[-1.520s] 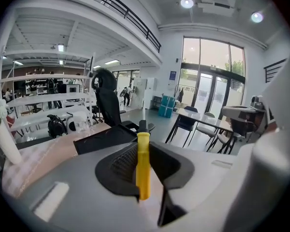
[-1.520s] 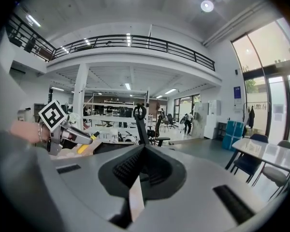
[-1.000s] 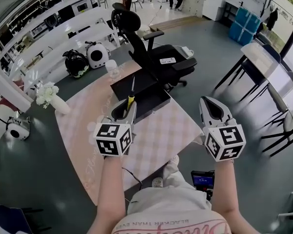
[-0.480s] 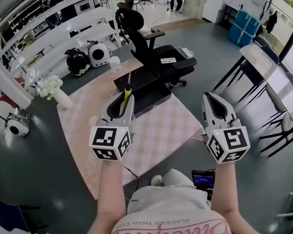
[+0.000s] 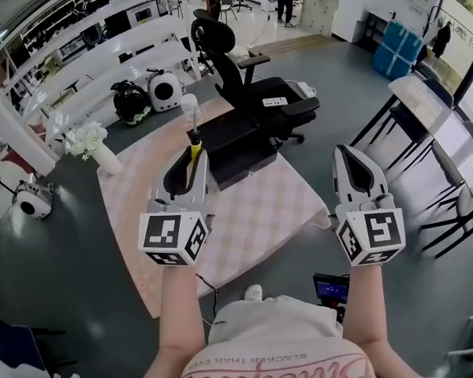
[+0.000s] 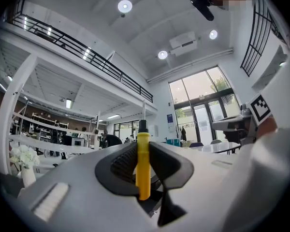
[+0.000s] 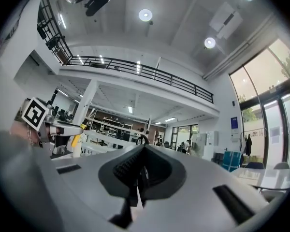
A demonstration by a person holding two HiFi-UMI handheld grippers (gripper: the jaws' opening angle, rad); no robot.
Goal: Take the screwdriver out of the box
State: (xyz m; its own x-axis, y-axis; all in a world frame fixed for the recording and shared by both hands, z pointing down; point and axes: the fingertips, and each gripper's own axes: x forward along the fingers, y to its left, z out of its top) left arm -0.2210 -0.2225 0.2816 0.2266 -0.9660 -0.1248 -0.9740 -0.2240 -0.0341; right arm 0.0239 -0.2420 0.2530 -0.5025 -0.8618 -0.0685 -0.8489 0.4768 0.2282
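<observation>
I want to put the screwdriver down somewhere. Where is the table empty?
The cloth is bare from the box to the near edge, between the left gripper, holding the screwdriver, and the right gripper. Another bare strip lies between the vase and the left gripper. The far end is crowded: box, glass, chair close behind.

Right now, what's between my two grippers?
Head view: no object hangs between the left gripper, shut on the screwdriver, and the right gripper. Beneath the gap lie the checked cloth and the black box.
</observation>
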